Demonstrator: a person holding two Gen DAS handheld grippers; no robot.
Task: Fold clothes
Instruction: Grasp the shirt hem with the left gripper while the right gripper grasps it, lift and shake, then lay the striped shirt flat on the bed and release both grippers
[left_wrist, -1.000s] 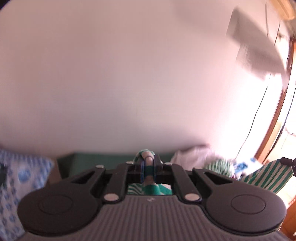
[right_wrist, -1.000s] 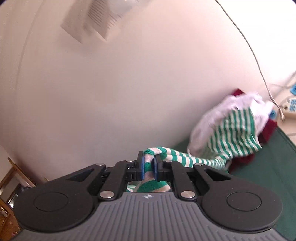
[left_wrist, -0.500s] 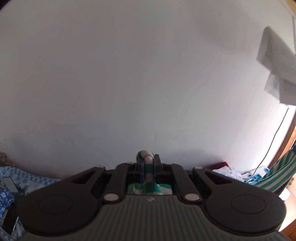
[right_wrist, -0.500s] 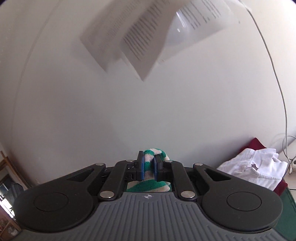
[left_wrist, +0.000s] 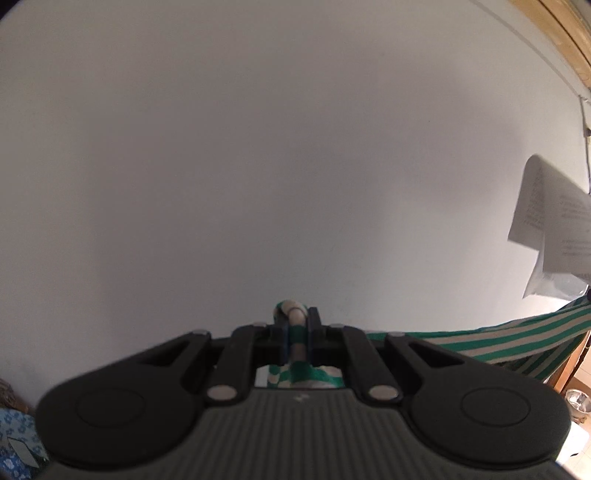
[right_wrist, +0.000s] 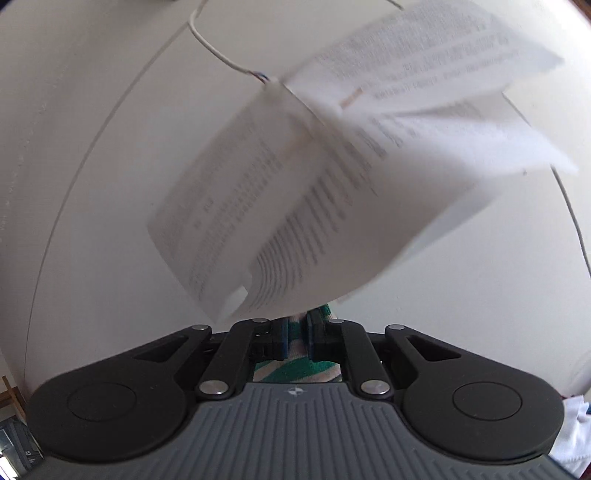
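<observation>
A green and white striped garment (left_wrist: 509, 339) is stretched taut across the right of the left wrist view, running away to the right edge. My left gripper (left_wrist: 295, 321) is shut on a bunched fold of it, which pokes out above the fingertips. In the right wrist view my right gripper (right_wrist: 297, 326) is shut on another part of the striped garment (right_wrist: 295, 369); striped cloth fills the gap between the pads. Both grippers are held high, facing a plain pale wall. The body of the garment below is hidden.
Printed paper sheets (right_wrist: 351, 177) hang from a cord right in front of the right gripper, their lower edge at its fingertips. The same sheets (left_wrist: 550, 236) show at the left view's right edge. White clothes (right_wrist: 569, 435) lie low right. A blue patterned cloth (left_wrist: 11, 435) sits low left.
Both grippers have risen with the striped garment. The bed and clothes pile dropped out of view, the hanging paper came close to the right gripper, and the garment now stretches taut.
</observation>
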